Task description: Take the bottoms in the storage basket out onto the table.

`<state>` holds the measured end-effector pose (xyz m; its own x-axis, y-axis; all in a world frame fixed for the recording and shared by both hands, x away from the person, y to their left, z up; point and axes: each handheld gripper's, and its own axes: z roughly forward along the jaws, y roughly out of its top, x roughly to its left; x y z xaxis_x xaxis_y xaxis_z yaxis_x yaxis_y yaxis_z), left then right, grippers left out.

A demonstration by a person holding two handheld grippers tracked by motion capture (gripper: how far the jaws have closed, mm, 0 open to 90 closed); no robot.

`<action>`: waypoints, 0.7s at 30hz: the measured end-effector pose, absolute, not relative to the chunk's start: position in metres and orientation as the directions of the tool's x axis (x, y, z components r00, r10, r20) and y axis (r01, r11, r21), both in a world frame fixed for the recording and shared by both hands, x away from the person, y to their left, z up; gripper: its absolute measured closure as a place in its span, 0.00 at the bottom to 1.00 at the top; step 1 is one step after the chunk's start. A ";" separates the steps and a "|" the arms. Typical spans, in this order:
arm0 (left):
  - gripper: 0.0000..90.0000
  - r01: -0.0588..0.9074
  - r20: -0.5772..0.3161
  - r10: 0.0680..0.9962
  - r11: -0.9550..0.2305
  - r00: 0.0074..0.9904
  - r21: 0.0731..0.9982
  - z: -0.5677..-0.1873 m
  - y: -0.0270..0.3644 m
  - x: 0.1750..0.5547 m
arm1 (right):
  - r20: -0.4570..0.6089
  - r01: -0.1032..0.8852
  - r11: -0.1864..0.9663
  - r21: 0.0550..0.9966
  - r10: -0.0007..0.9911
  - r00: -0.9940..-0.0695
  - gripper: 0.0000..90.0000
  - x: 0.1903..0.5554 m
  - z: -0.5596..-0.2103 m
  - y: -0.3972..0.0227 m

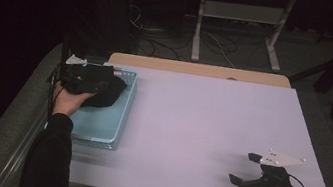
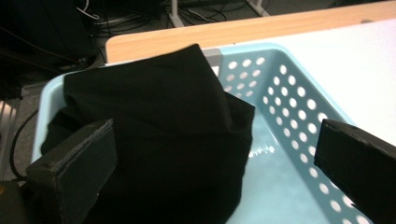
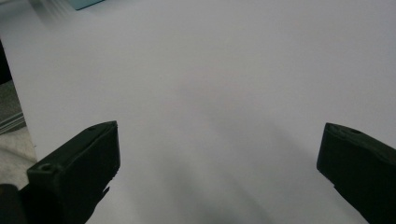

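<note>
With the black cloth [image 2: 154, 135] heaped in the blue basket [image 2: 299, 98] and the left claw [image 2: 210, 163] spread wide over it, it should dip deeper before clenching, while the right claw [image 3: 219, 172] waits released above the bare counter [image 1: 210, 125].

From above the near edge, the high view faces forward over the desk [image 1: 200, 124], while each hand-held gripper's camera looks closely ahead along its jaws, sharing that desk.
</note>
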<state>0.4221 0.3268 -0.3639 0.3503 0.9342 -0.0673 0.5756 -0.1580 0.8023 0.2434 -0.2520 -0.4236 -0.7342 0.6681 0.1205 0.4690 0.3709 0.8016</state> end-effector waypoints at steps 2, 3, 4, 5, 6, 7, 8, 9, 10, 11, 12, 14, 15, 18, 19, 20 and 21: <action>0.00 0.576 -0.073 0.939 -0.144 0.337 0.805 -0.364 0.328 0.425 | 0.119 0.468 0.372 0.801 0.668 -0.734 0.00 0.243 -0.424 -0.252; 0.00 0.570 -0.066 0.943 -0.140 0.325 0.810 -0.365 0.329 0.427 | 0.118 0.468 0.372 0.802 0.669 -0.734 0.00 0.243 -0.423 -0.252; 0.00 0.570 -0.066 0.943 -0.140 0.325 0.810 -0.365 0.329 0.427 | 0.118 0.468 0.372 0.802 0.669 -0.734 0.00 0.243 -0.423 -0.252; 0.00 0.572 -0.080 0.947 -0.119 0.310 0.811 -0.367 0.330 0.430 | 0.119 0.468 0.369 0.803 0.669 -0.733 0.00 0.243 -0.423 -0.252; 0.00 0.572 -0.080 0.947 -0.119 0.310 0.811 -0.367 0.330 0.430 | 0.119 0.468 0.369 0.803 0.669 -0.733 0.00 0.243 -0.423 -0.252; 0.00 0.577 -0.082 0.950 -0.113 0.302 0.809 -0.368 0.331 0.431 | 0.120 0.468 0.369 0.803 0.669 -0.733 0.00 0.243 -0.423 -0.253; 0.00 0.581 -0.083 0.951 -0.111 0.296 0.807 -0.370 0.331 0.433 | 0.122 0.469 0.368 0.803 0.668 -0.734 0.00 0.242 -0.423 -0.253; 0.00 0.584 -0.084 0.953 -0.108 0.291 0.805 -0.371 0.332 0.434 | 0.122 0.469 0.368 0.803 0.668 -0.734 0.00 0.242 -0.423 -0.253; 0.00 0.587 -0.084 0.954 -0.107 0.289 0.803 -0.372 0.332 0.435 | 0.124 0.470 0.368 0.802 0.668 -0.734 0.00 0.242 -0.423 -0.253; 0.00 0.586 -0.086 0.955 -0.102 0.285 0.804 -0.373 0.332 0.436 | 0.123 0.470 0.369 0.802 0.668 -0.734 0.00 0.242 -0.423 -0.253; 0.00 0.584 -0.092 0.955 -0.095 0.281 0.806 -0.374 0.333 0.437 | 0.122 0.470 0.370 0.801 0.668 -0.734 0.00 0.242 -0.423 -0.253; 0.00 0.586 -0.089 0.959 -0.089 0.268 0.805 -0.376 0.333 0.439 | 0.119 0.469 0.373 0.801 0.668 -0.734 0.00 0.242 -0.423 -0.253; 0.00 0.588 -0.094 0.960 -0.082 0.262 0.805 -0.377 0.333 0.440 | 0.119 0.469 0.373 0.801 0.668 -0.735 0.00 0.242 -0.423 -0.253; 0.00 0.601 -0.086 0.965 -0.084 0.248 0.794 -0.381 0.332 0.443 | 0.119 0.470 0.372 0.800 0.669 -0.734 0.00 0.242 -0.424 -0.253; 0.00 0.607 -0.084 0.966 -0.084 0.244 0.790 -0.383 0.332 0.444 | 0.119 0.470 0.373 0.800 0.669 -0.734 0.00 0.242 -0.424 -0.253; 0.00 0.614 -0.079 0.968 -0.087 0.237 0.784 -0.384 0.332 0.445 | 0.120 0.471 0.373 0.799 0.669 -0.733 0.00 0.242 -0.424 -0.253; 0.00 0.619 -0.074 0.970 -0.089 0.233 0.780 -0.385 0.332 0.446 | 0.121 0.473 0.373 0.798 0.670 -0.733 0.00 0.242 -0.424 -0.253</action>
<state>0.4457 0.3325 -0.3850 0.2327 0.9697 -0.0741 0.6193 -0.0890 0.7801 0.2424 -0.2528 -0.4238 -0.7328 0.6696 0.1212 0.4730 0.3731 0.7982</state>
